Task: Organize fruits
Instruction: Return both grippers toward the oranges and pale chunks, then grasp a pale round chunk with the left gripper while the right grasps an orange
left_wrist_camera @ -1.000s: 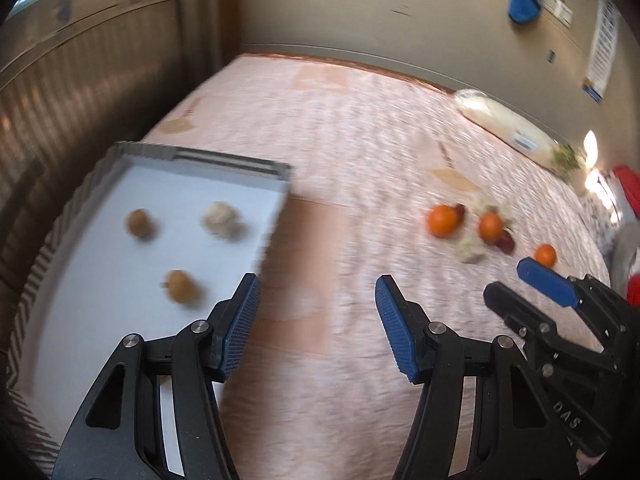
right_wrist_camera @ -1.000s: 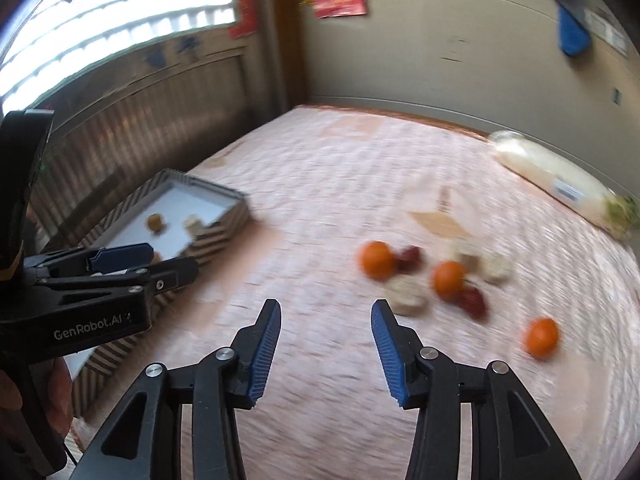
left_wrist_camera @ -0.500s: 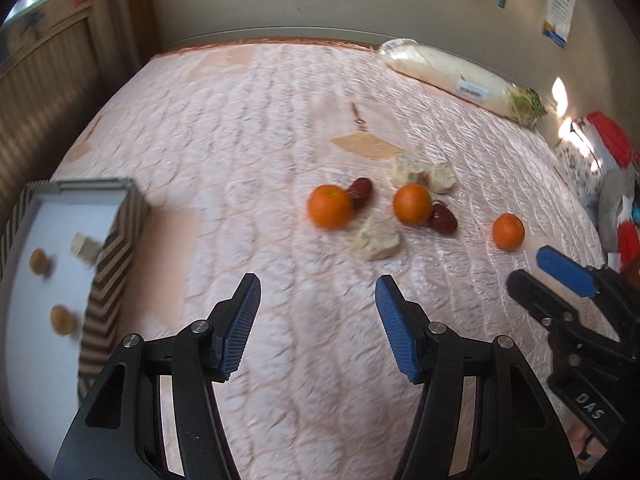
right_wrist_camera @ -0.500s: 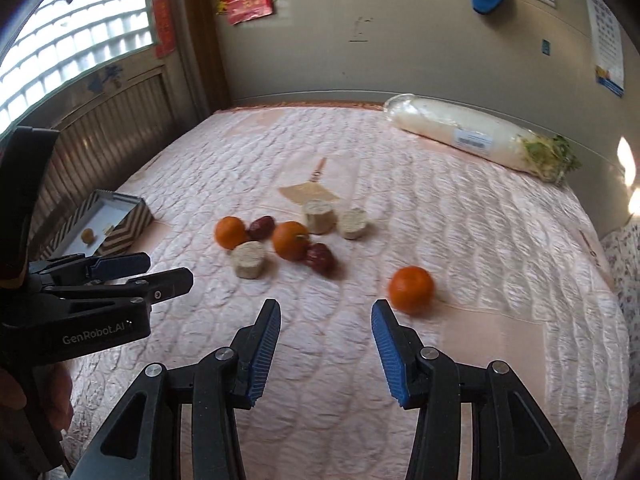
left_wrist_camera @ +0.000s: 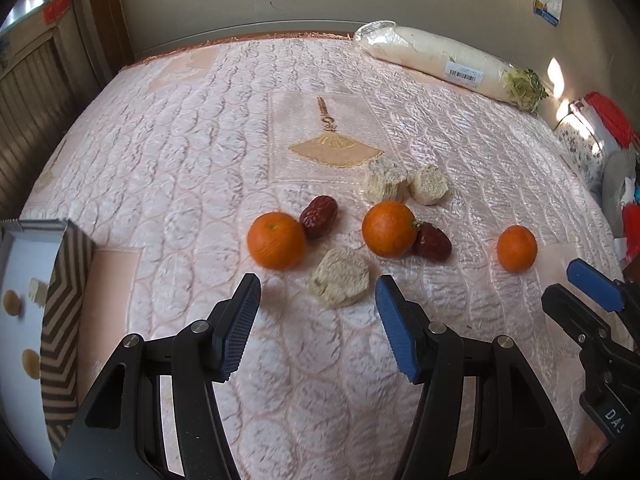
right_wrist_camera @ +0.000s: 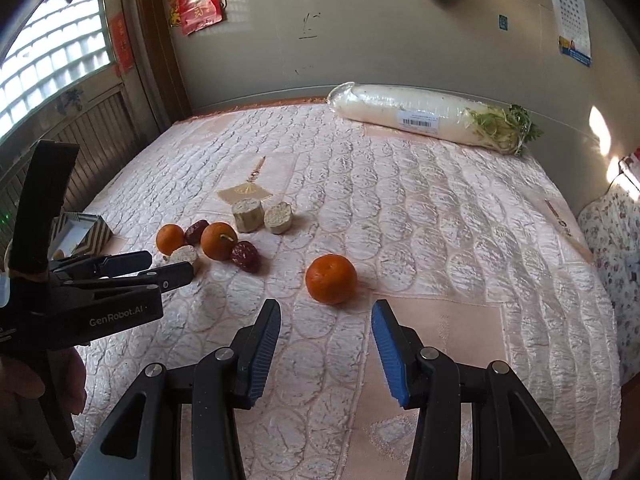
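Three oranges lie on the pink quilted bed: a left one (left_wrist_camera: pixel 276 246), a middle one (left_wrist_camera: pixel 389 229) and a lone right one (left_wrist_camera: pixel 517 248) (right_wrist_camera: pixel 331 278). Two red dates (left_wrist_camera: pixel 319 216) (left_wrist_camera: pixel 433 242) and three beige chunks (left_wrist_camera: pixel 340 282) (left_wrist_camera: pixel 385 180) (left_wrist_camera: pixel 430 184) lie among them. My left gripper (left_wrist_camera: pixel 316 320) is open and empty, just short of the nearest beige chunk. My right gripper (right_wrist_camera: pixel 326 344) is open and empty, just short of the lone orange. The left gripper also shows in the right wrist view (right_wrist_camera: pixel 160 268).
A striped tray (left_wrist_camera: pixel 60 300) with small pieces inside sits at the left edge of the bed. A wrapped white radish (right_wrist_camera: pixel 420 120) lies along the far wall. A floral cushion (right_wrist_camera: pixel 616 240) and red items stand past the bed's right edge.
Both grippers have swung right, away from the tray, and closed in on the fruit cluster. The left now faces the beige chunk, the right the lone orange. Both stay open.
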A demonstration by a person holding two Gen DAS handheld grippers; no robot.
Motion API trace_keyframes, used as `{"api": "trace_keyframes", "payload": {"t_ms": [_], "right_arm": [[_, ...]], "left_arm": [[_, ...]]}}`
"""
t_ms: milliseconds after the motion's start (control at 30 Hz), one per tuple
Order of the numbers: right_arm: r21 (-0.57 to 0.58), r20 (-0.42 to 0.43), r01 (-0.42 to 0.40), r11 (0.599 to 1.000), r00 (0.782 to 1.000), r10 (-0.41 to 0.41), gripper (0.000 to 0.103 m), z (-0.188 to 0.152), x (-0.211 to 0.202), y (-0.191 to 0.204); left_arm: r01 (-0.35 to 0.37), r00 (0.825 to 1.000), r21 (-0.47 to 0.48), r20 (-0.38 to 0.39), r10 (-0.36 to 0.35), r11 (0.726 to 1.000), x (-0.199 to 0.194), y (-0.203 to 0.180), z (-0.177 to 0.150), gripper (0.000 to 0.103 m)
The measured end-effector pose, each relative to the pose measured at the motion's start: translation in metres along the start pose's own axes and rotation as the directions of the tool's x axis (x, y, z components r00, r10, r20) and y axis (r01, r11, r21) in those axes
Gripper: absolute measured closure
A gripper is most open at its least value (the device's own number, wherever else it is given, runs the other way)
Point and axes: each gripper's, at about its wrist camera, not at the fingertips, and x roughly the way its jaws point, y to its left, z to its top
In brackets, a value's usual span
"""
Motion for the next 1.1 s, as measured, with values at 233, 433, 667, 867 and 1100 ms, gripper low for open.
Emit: {"api": "trace_keyframes", "payload": {"t_ms": [233, 433, 667, 867, 1100], "right_arm": [[-0.002, -0.007, 0.004, 1.0, 1.0, -0.004, 0.057, 0.001, 0.01, -0.002], [-0.007, -0.001, -0.003, 1.0, 1.0, 0.003, 0.057, 0.004, 0.02, -0.001], [0.008, -0.008, -0.002, 1.0, 1.0, 0.002, 0.057, 0.006, 0.032, -0.005], [0.023, -0.023, 0.002, 1.0, 1.0, -0.001, 0.071, 0.007, 0.046, -0.007], [0.05, -0.005, -0.023, 0.998, 1.0, 0.023, 0.072, 0.006, 0.042, -0.007]], "left_arm": [[-0.005, 1.0, 0.011, 0.009, 0.005, 1.0, 0.01, -0.003, 0.002, 0.043], [-0.005, 1.0, 0.021, 0.026, 0.004, 1.0, 0.01, -0.003, 0.002, 0.044], [-0.006, 1.0, 0.025, 0.028, 0.006, 1.0, 0.011, -0.004, 0.002, 0.044], [-0.01, 0.999, 0.017, 0.035, 0.01, 1.0, 0.009, -0.002, 0.001, 0.058], [0.017, 0.999, 0.002, 0.03, -0.017, 1.0, 0.003, 0.006, -0.003, 0.074]]}}
